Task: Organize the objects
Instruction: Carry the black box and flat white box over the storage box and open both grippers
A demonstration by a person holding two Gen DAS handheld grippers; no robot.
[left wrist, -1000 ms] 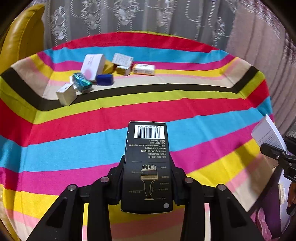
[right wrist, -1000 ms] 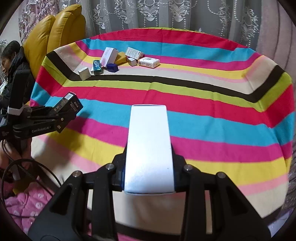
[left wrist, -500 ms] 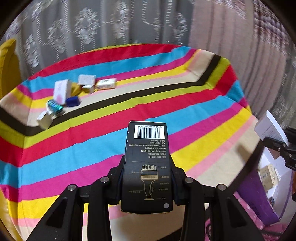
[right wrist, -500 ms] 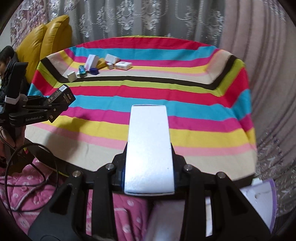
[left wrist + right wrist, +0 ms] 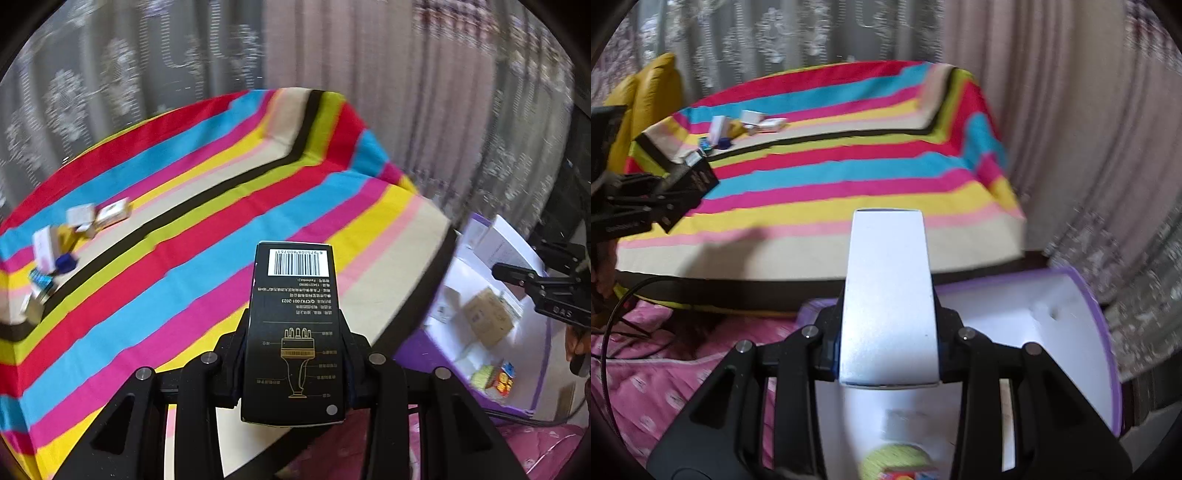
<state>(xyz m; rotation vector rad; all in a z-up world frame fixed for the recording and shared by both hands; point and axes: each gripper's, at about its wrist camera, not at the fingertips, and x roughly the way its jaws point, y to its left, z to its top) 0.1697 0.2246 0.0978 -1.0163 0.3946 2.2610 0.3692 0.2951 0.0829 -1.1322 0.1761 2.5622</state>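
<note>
black box point(image 5: 295, 332) gripped, white box point(image 5: 888, 306) gripped (both aloft)

Table: a striped cloth point(image 5: 849, 173) in red, blue, pink, yellow and black covers it.
Curtains point(image 5: 1052, 110): grey and beige with lace flowers, hanging behind the table.
Chair: a yellow cushion point(image 5: 650, 96) at the table's far left.
Floor: pink dotted fabric point(image 5: 665, 369) below the table's near edge.
</note>
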